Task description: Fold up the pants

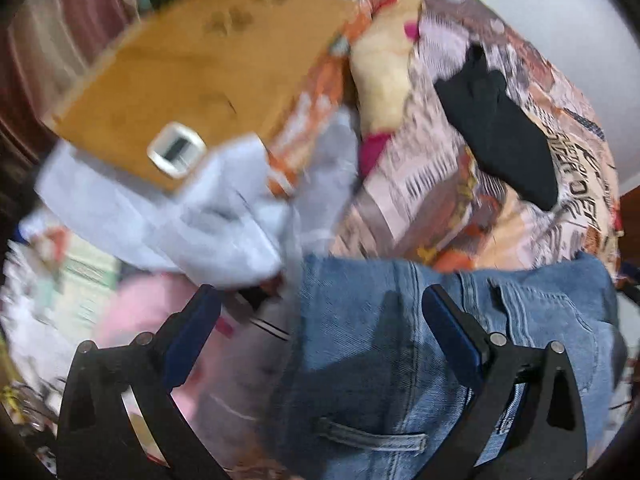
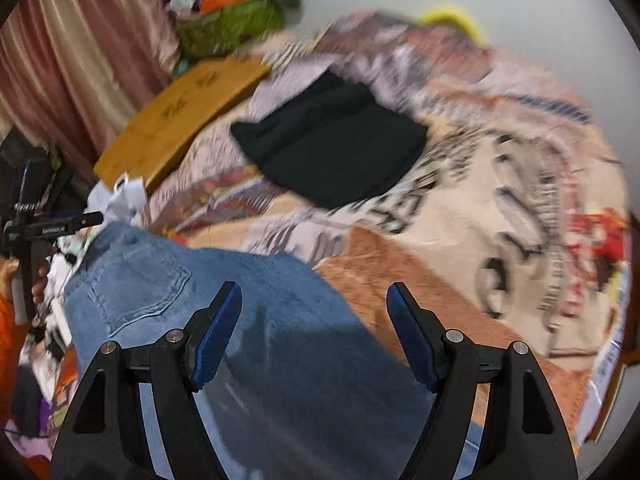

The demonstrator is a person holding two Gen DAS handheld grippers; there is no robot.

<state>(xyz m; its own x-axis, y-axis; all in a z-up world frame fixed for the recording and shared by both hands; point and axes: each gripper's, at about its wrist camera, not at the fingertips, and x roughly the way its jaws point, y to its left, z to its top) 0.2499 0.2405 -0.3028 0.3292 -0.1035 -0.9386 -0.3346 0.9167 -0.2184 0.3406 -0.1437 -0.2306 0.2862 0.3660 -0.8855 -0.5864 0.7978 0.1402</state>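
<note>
Blue jeans (image 2: 224,320) lie on patterned bedspread (image 2: 460,208), near edge. Left gripper (image 1: 320,304) & right gripper (image 2: 314,300) hover over denim, fingers wide, holding nothing. Black garment (image 2: 332,140) farther back.

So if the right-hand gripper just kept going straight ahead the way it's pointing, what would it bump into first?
Most likely the blue jeans: the open right gripper hangs just over them. The patterned bedspread lies beyond. Motion blur makes depth uncertain.
</note>
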